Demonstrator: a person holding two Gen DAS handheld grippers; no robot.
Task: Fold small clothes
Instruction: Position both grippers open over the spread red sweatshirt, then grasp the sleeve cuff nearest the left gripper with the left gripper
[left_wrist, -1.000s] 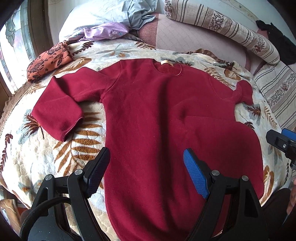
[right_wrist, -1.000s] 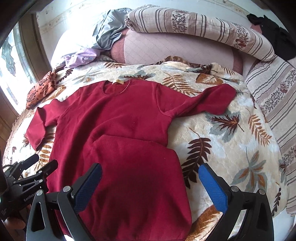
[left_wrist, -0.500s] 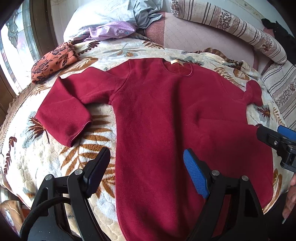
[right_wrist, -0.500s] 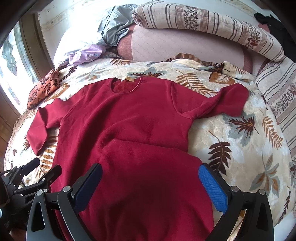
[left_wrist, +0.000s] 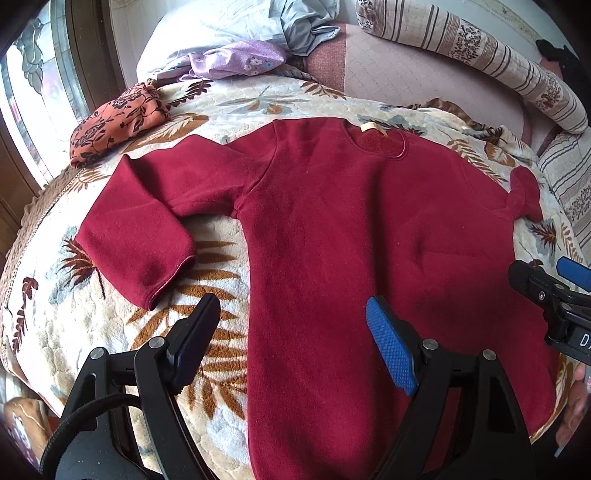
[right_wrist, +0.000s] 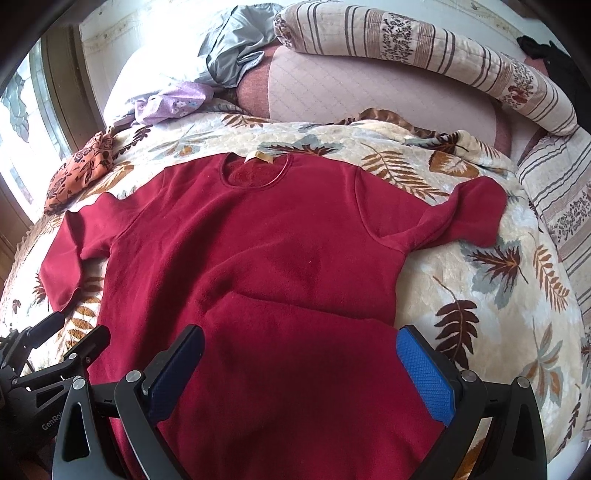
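A dark red long-sleeved top (left_wrist: 332, 236) lies flat on a leaf-patterned blanket (left_wrist: 92, 302), neck away from me, both sleeves spread out. Its lower right part is folded up over the body (right_wrist: 303, 354). My left gripper (left_wrist: 291, 332) is open and empty, above the top's lower left edge. My right gripper (right_wrist: 299, 369) is open and empty, above the folded hem; it also shows at the right edge of the left wrist view (left_wrist: 554, 291). The left sleeve (left_wrist: 136, 236) and the right sleeve (right_wrist: 465, 214) rest on the blanket.
An orange floral cloth (left_wrist: 118, 118) lies at the far left near a window. A purple garment (left_wrist: 236, 61) and a grey one (right_wrist: 232, 48) lie by the pillow. A striped bolster (right_wrist: 424, 59) runs along the back. A striped cushion (right_wrist: 561, 206) is at right.
Both grippers have moved forward and to the left over the top, so it fills more of each view. Both stay open and the top has not moved.
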